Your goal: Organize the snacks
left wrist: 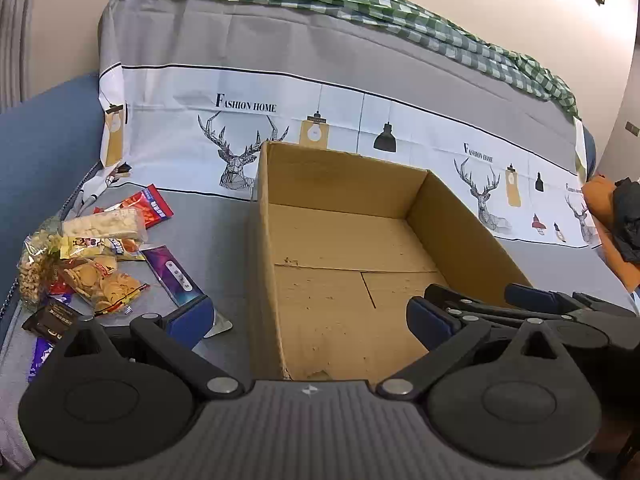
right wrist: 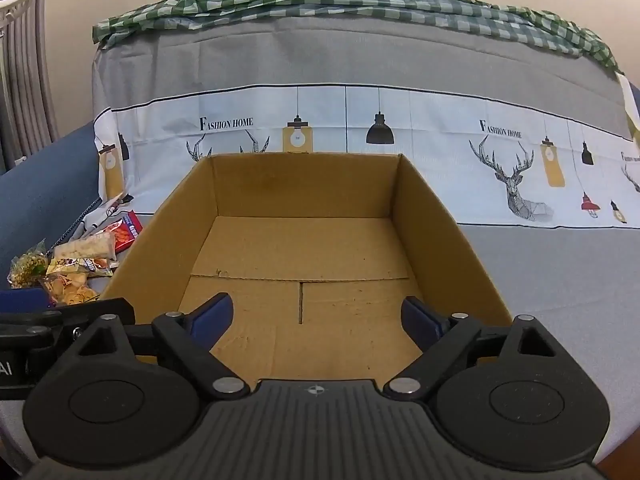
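Gaping at their widest, the jaws of the left gripper [left wrist: 310,322] are holding nothing, its blue pads straddling the left wall of the cardboard box [left wrist: 472,224]: one pad is hanging outside over the grey sheet [left wrist: 224,240], the other inside over the box floor. Standing nearly as wide and equally empty, the right gripper [right wrist: 318,320] is hovering above the near part of the same floor. The box is sitting open-topped on the sheet, rectangular, its long axis running away from both cameras toward the sofa back; its corrugated brown floor is showing flap seams and scuffs. Left of the box, the snacks [left wrist: 86,264] are lying in a loose heap: clear crinkly bags of round biscuits, a red packet, a glossy purple sachet pointing diagonally toward the left gripper.
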{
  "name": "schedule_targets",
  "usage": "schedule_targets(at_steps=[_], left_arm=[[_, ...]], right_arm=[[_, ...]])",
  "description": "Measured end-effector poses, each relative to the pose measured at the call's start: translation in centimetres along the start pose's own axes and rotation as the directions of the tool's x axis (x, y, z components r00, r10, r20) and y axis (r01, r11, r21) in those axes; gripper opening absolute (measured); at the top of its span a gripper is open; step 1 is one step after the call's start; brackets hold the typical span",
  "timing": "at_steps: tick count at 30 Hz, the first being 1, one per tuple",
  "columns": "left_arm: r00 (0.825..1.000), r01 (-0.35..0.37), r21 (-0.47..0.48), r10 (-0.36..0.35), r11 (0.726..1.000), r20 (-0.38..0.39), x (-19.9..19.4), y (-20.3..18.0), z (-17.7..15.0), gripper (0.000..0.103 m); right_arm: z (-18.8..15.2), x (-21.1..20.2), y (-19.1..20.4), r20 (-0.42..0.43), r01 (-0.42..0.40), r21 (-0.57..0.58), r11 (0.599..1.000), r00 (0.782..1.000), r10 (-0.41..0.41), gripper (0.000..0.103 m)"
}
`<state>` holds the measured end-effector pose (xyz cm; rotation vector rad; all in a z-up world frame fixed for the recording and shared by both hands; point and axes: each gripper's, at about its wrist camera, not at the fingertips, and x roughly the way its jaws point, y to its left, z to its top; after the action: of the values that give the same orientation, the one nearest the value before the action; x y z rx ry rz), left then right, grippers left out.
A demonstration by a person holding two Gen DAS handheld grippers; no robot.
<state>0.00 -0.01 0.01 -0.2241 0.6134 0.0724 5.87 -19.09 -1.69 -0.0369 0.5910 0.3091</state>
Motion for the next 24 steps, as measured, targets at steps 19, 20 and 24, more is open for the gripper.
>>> schedule_targets(at_steps=[19, 20, 24], left_arm=[[1.000, 0.014, -0.005, -0.014, 1.000, -0.010, 0.10, 0.09, -0.16, 0.102], [1.000, 0.016, -0.003, -0.016, 1.000, -0.003, 0.09, 0.09, -0.18, 0.102], [1.000, 0.018, -0.002, -0.018, 1.000, 0.002, 0.01, 0.06, -0.14, 0.102]], right_arm=[[-0.08, -0.18, 0.24, 0.015, 0.000, -0.018, 1.000, 1.000, 0.000, 0.080], [-0.06, -0.18, 0.24, 0.016, 0.019, -0.041, 0.999, 1.000, -0.018, 0.078], [-0.07, -0.18, 0.20, 0.013, 0.006, -0.030, 1.000, 1.000, -0.005, 0.073]])
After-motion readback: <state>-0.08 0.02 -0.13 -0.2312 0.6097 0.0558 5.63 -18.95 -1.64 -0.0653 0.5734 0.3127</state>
